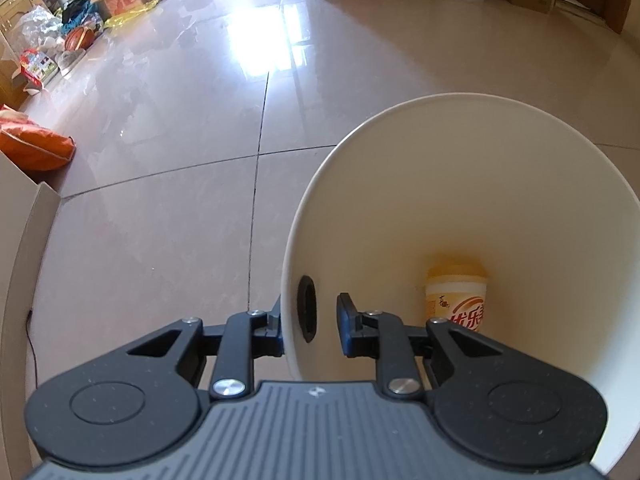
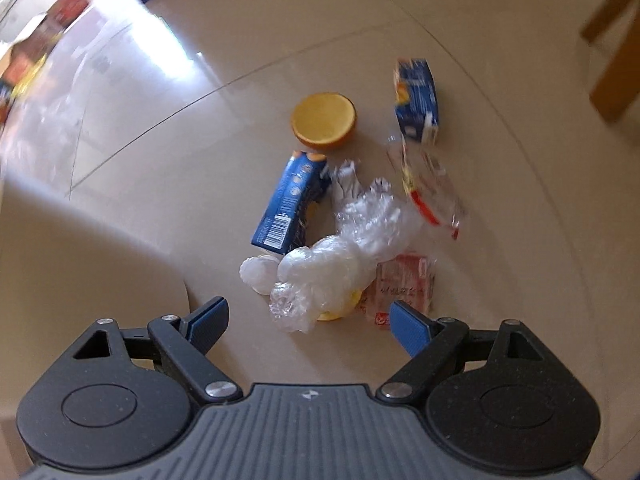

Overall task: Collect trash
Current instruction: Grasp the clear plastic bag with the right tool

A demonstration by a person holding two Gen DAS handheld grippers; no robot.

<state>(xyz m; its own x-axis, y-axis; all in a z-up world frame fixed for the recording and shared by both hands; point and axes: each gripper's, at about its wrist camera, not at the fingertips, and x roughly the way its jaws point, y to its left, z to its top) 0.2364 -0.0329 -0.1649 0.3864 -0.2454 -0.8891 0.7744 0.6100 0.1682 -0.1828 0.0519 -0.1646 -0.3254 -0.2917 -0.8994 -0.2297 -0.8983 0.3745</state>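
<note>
Right gripper (image 2: pixel 304 318) jaws wide apart above crumpled clear plastic (image 2: pixel 344 256), blue carton (image 2: pixel 290 200), orange half (image 2: pixel 323 120), tiled floor (image 2: pixel 200 184)

White plastic bin (image 1: pixel 500 184), tilted w/ mouth toward cam, yellow printed cup (image 1: pixel 456 300) inside at bottom. Floor trash pile: crumpled clear plastic wrap (image 2: pixel 340 256) in middle, blue carton (image 2: pixel 290 200) lying flat beside it, 2nd blue carton (image 2: pixel 416 100) farther off, hollow orange peel half (image 2: pixel 324 120), red/white wrapper (image 2: pixel 404 284).
</note>
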